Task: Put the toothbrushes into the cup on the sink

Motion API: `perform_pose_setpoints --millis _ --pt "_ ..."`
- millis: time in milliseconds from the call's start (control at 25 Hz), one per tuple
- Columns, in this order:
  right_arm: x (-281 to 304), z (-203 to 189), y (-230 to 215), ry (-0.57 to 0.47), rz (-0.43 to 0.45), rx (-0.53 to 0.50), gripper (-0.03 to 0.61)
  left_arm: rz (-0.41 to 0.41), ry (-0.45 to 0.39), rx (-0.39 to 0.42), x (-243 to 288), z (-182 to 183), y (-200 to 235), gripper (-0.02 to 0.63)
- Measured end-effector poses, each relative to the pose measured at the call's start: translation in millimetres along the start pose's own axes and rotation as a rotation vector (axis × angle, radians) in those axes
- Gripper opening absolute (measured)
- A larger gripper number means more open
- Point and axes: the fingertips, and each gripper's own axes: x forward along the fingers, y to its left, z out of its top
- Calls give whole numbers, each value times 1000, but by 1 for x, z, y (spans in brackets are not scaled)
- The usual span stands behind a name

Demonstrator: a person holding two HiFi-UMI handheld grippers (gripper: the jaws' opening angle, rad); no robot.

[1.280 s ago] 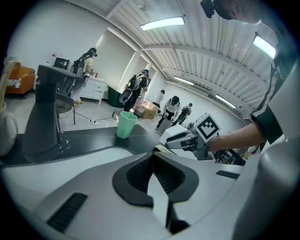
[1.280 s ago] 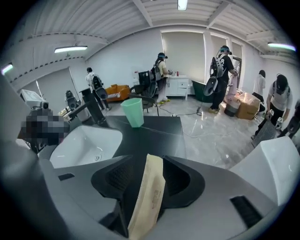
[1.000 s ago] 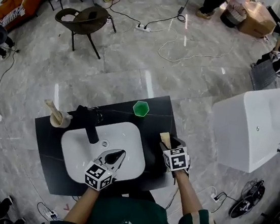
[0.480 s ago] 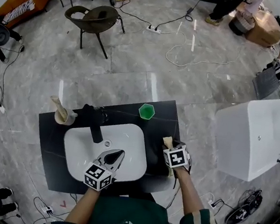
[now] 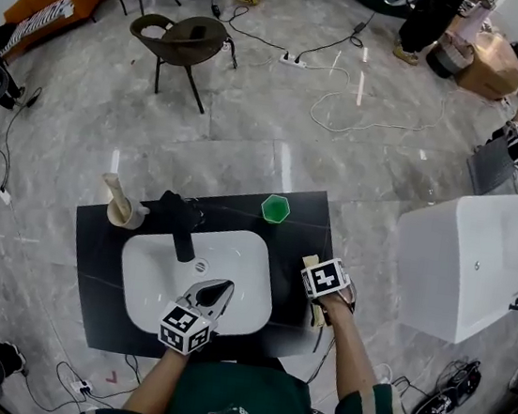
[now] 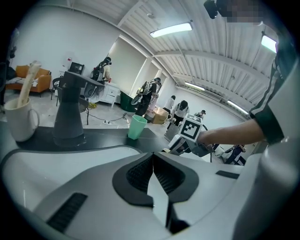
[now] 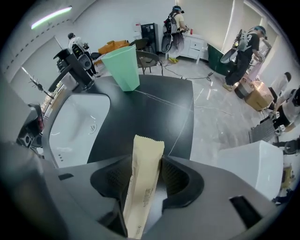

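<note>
Little differs from a second ago. The right gripper (image 7: pixel 145 173) still sits at the right edge of the black counter (image 5: pixel 95 303), its jaws still clamped on the toothbrush packet (image 7: pixel 143 192). The left gripper (image 6: pixel 153 161) still hangs over the front of the white sink (image 5: pixel 151 272), its jaws pressed together with nothing between them. The green cup (image 7: pixel 121 67) has not moved from the back of the counter, well apart from the packet.

There are two grippers, two packets, one green cup, one white mug (image 6: pixel 18 123), one black tap (image 6: pixel 70 110) and one sink. The second packet (image 5: pixel 119 194) stands tilted in the mug at the counter's left end, beside the tap.

The held packet is long, flat and cream-coloured. It has a serrated top edge and small dark print along one side, too fine to read. It points out past the jaw tips.
</note>
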Motion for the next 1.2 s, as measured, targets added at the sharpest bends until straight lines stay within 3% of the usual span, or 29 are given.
perform_pose_setpoints --millis 240,360,480,880,1200 --pt "-3 -1 -4 -116 -7 16 196 5 -10 9 -8 0 -5 11" --pt "-6 -3 -10 -164 1 25 135 7 -5 18 -13 1 -6 11" --pt "-10 0 -11 -204 13 35 118 12 -1 26 -18 1 -2 11" --pt "-65 28 15 -440 138 34 98 4 -11 40 -21 1 -9 11" --pt "-105 55 45 -610 189 -62 98 6 -28 38 -26 6 -10 11"
